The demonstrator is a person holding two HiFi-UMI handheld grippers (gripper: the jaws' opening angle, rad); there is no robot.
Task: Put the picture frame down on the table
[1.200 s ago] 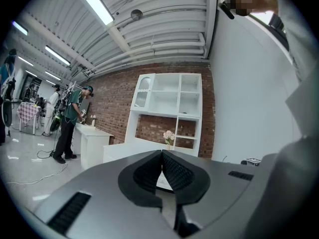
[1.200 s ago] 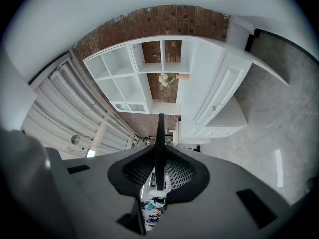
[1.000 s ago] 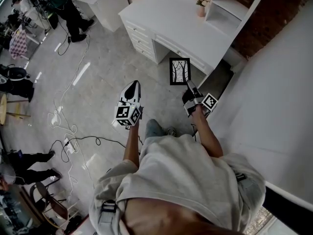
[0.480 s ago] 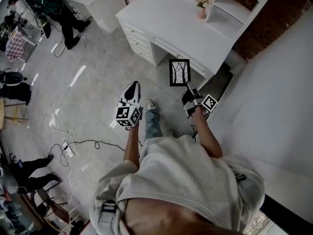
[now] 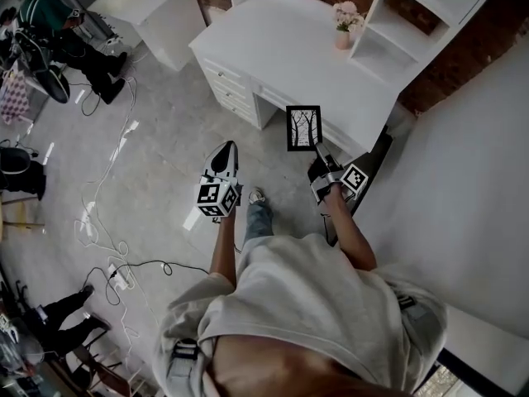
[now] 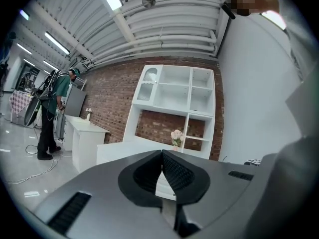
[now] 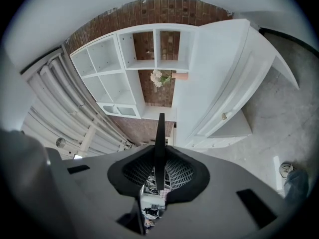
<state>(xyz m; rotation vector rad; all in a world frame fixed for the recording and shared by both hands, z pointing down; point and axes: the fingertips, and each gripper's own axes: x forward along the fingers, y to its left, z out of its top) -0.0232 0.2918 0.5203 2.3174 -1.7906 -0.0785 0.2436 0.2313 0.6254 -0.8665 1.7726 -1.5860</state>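
Observation:
A black picture frame (image 5: 303, 128) with a tree print hangs in the air in front of the white desk (image 5: 281, 44), held by its lower right corner in my right gripper (image 5: 318, 150). In the right gripper view the frame (image 7: 159, 146) shows edge-on as a thin dark blade clamped between the two ribbed pads. My left gripper (image 5: 223, 155) is held out to the left of the frame, apart from it. Its jaws are shut with nothing between them, the pads (image 6: 174, 174) meeting at the tip.
A pink pot of flowers (image 5: 344, 19) stands at the desk's back right beside a white shelf unit (image 5: 413, 15). A second white cabinet (image 5: 157, 11) is at the far left. Cables (image 5: 107, 213) lie on the floor. People (image 5: 58, 44) stand at the left. A white wall (image 5: 463, 197) runs along my right.
I have stepped closer to the desk, which sits lower and nearer in the head view. Both grippers and the frame keep the same pose relative to me.

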